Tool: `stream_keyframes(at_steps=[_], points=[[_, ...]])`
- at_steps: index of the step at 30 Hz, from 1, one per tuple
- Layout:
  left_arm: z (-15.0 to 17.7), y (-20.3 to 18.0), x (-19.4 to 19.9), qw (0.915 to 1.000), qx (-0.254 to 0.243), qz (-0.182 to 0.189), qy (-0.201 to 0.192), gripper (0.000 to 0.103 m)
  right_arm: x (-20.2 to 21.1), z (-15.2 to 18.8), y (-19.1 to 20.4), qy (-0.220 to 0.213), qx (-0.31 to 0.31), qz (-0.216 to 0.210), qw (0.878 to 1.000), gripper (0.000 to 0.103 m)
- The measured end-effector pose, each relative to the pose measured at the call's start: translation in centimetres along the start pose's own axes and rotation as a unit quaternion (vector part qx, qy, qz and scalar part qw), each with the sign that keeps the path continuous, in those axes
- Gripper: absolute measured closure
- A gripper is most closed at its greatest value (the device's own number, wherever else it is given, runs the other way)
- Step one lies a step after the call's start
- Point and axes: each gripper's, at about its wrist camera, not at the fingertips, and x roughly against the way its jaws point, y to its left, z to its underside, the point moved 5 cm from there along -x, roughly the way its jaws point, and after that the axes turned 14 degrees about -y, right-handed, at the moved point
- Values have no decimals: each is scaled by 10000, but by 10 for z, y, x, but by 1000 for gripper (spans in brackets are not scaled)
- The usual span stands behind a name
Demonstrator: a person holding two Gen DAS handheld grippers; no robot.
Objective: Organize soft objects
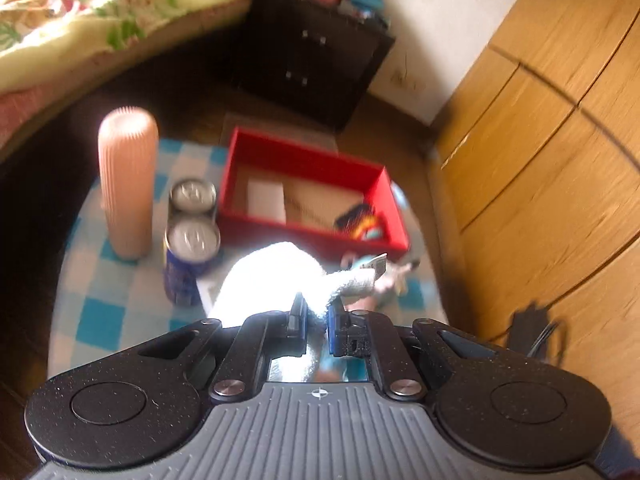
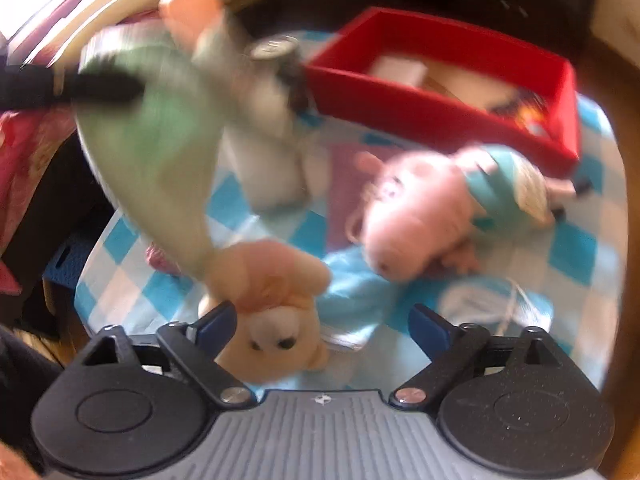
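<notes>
My left gripper point(image 1: 316, 316) is shut on a white plush toy point(image 1: 276, 276), held above the checked cloth in front of the red box point(image 1: 304, 160). In the right wrist view the same toy point(image 2: 160, 152) shows pale green and white, hanging in the air, with the left gripper's dark finger point(image 2: 80, 88) on it. My right gripper point(image 2: 324, 328) is open; a beige plush bear point(image 2: 276, 312) lies between its fingers, against the left one. A pink pig plush point(image 2: 416, 216) in a teal dress lies on the cloth beyond, near the red box point(image 2: 400, 100).
A tall ribbed peach cylinder point(image 1: 128, 184) and two drink cans point(image 1: 192, 236) stand left of the box. The box holds a white card and a dark packet. A bed point(image 1: 80, 20), a dark cabinet point(image 1: 308, 52) and wooden wardrobe doors point(image 1: 540, 140) surround the small table point(image 1: 96, 312).
</notes>
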Motion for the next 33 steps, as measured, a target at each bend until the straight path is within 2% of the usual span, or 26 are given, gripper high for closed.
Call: stream_keyframes(at_steps=[5,8,13,16,18,20,28,33], points=[[-1,-3,-9,9999,39,21,134,97,-22,-1,21,325,-205,-401,9985,27],[-9,-4,-5,10000,48,77,6,97,-38,-2,28,430,-170,-306,9985,27],[-21,-7,1,9998,58,121,-123,97,-69,16,37,900,-132,-261,9955,27],[-18,-6,-2,9999,44,124,-55,97,-80,29,39,1071,-20,-238,9940,33],[-16,-3,-3,9999,57,136,-25,97,-75,30,40,999,159,-226,9946,47],[-17,-1,-4,9999,85,103,-40,97,-64,29,36,942,39,-345,9949,51],[-19,-11,-9,9999,18,84,-70,97,-18,15,-1,429,-490,-361,9972,52],[-14,-16,-15,10000,-69,44,5,97,0,6,-20,195,-506,-149,9984,52]])
